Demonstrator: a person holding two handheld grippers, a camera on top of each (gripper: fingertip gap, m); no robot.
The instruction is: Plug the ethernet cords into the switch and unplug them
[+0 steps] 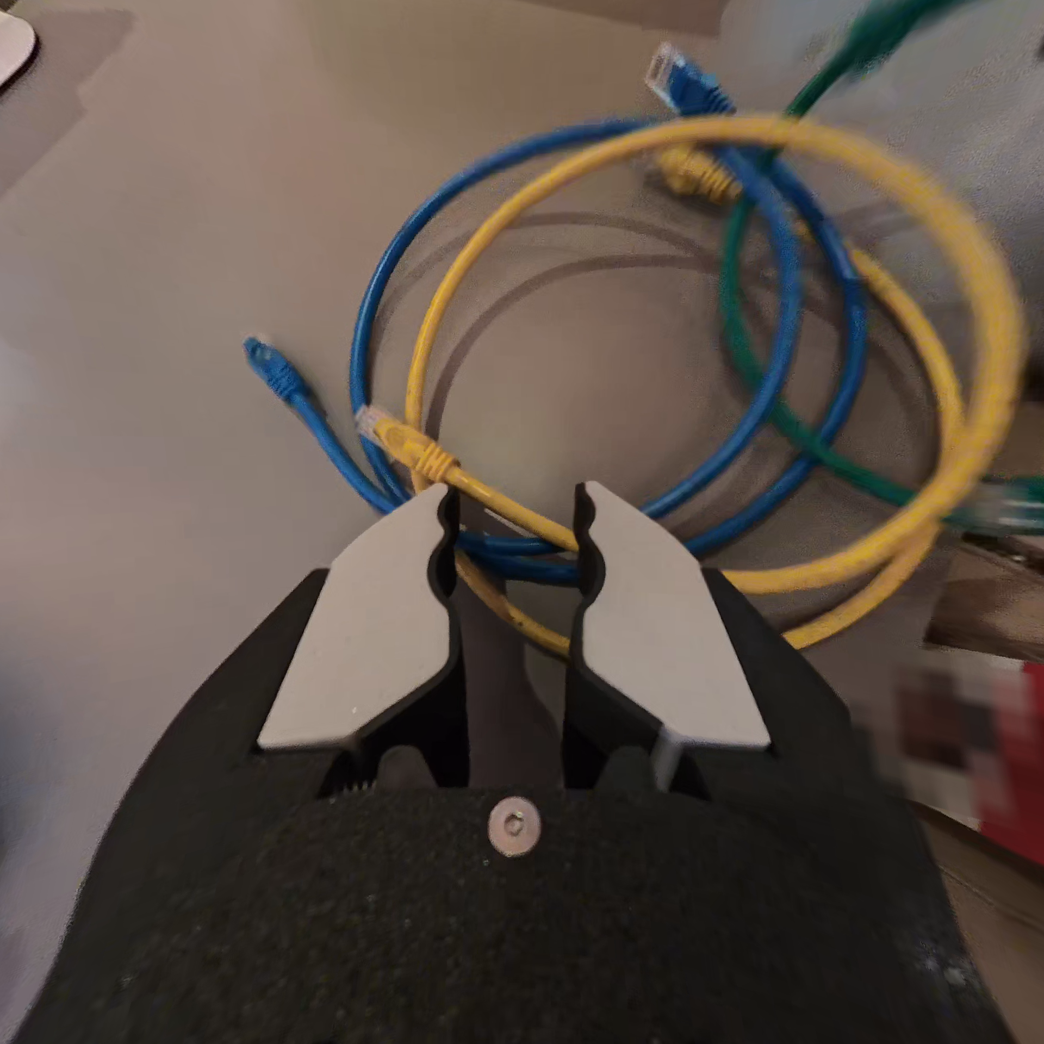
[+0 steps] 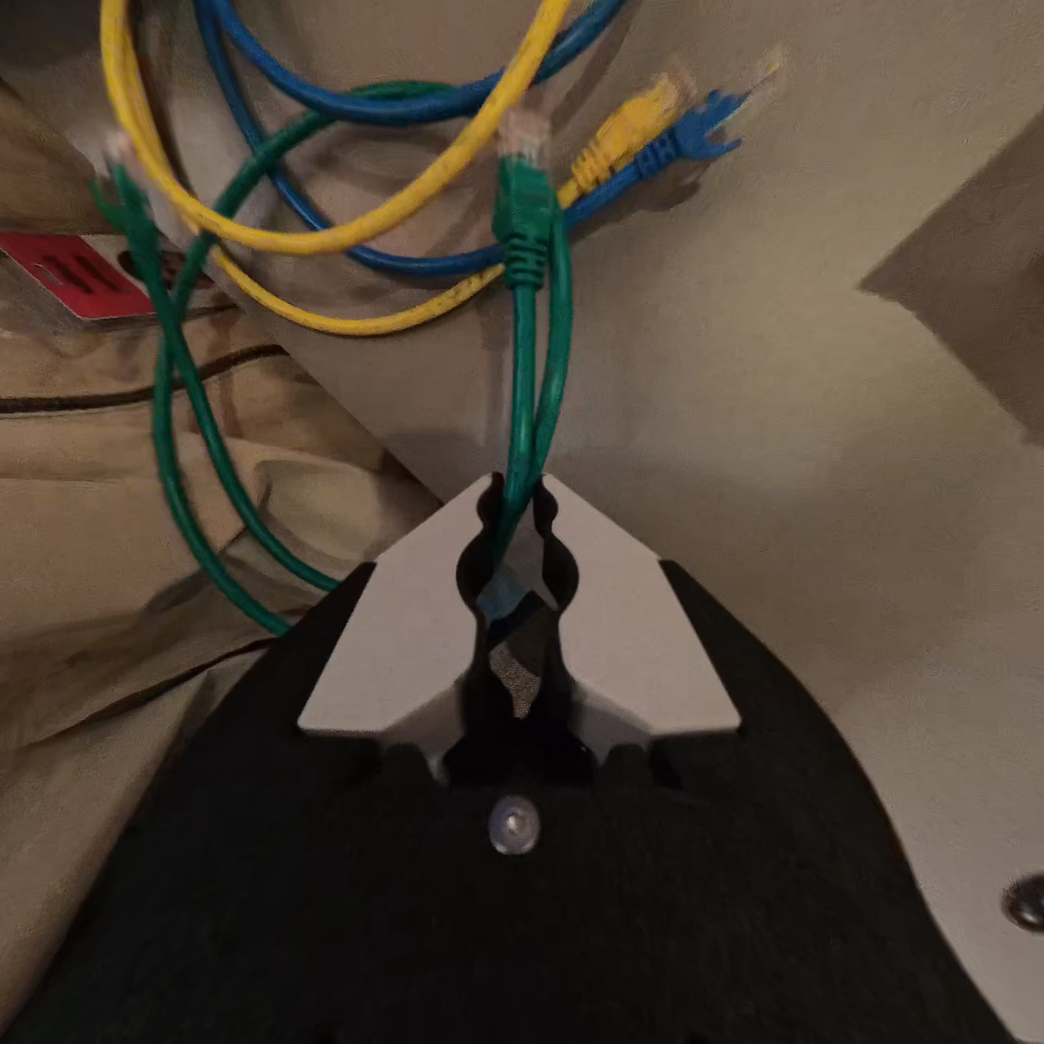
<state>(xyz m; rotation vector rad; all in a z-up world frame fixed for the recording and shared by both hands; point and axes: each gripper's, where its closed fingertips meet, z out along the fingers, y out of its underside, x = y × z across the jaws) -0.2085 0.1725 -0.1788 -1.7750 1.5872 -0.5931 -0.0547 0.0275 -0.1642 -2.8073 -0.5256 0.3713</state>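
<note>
In the left wrist view, a yellow ethernet cord point(image 1: 791, 135), a blue cord point(image 1: 361, 339) and a green cord point(image 1: 740, 316) lie in tangled loops on a beige table point(image 1: 169, 226). My left gripper point(image 1: 513, 503) is open just above the yellow and blue cords, with a yellow plug point(image 1: 404, 443) just ahead of its left finger. In the right wrist view, my right gripper point(image 2: 517, 491) is shut on the green cord point(image 2: 522, 361), whose plug point(image 2: 522, 186) points away from me. Yellow point(image 2: 294, 237) and blue point(image 2: 429, 262) cords hang behind. No switch is visible.
A red and grey object point(image 2: 79, 277) lies at the left of the right wrist view beside tan fabric point(image 2: 113, 508). A red item point(image 1: 1017, 762) sits at the right edge of the left wrist view. A round metal fitting point(image 2: 1025, 909) shows at the right. My right fingertips sit around 20 cm from my left ones.
</note>
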